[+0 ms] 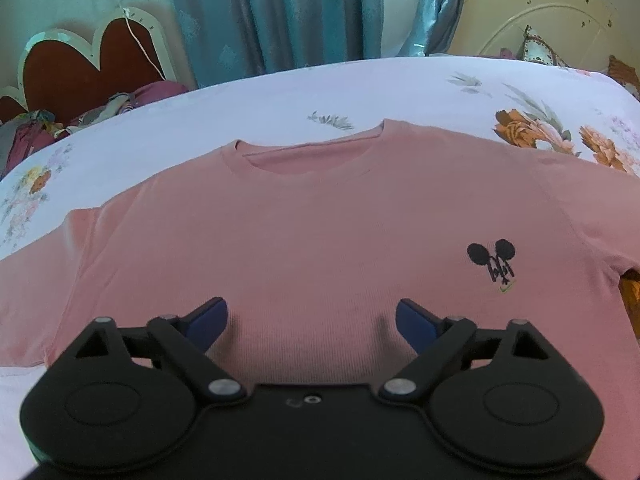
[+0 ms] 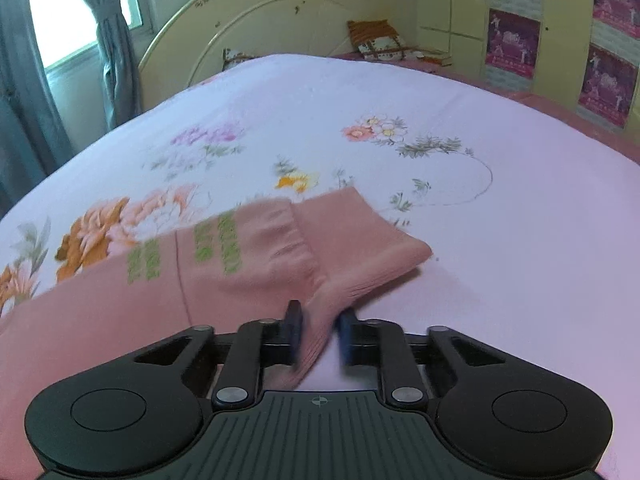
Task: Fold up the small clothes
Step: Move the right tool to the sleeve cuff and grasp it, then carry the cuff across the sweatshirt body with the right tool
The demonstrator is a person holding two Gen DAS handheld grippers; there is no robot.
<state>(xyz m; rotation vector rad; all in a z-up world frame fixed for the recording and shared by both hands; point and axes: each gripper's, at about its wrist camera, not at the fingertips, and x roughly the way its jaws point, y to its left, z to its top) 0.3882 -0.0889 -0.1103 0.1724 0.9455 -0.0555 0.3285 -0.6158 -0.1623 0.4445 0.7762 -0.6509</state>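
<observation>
A pink long-sleeved shirt (image 1: pixel 320 240) lies spread face up on the bed, collar toward the far side, with a small black mouse-ear logo (image 1: pixel 492 260) on the chest. My left gripper (image 1: pixel 311 312) hovers over the lower front of the shirt, its blue pads wide apart with nothing between them. In the right wrist view the shirt's sleeve (image 2: pixel 248 256), marked with green stripes, runs in from the left. Its ribbed cuff (image 2: pixel 360 256) is bunched between the pads of my right gripper (image 2: pixel 320 320), which is shut on it.
The bed has a pale lilac flowered sheet (image 2: pixel 400 120). A cream headboard (image 2: pixel 260 20) and small cushions (image 2: pixel 380 40) stand at its far end. Teal curtains (image 1: pixel 280 12) hang behind, and a heap of clothes (image 1: pixel 60 120) lies beyond the bed's left edge.
</observation>
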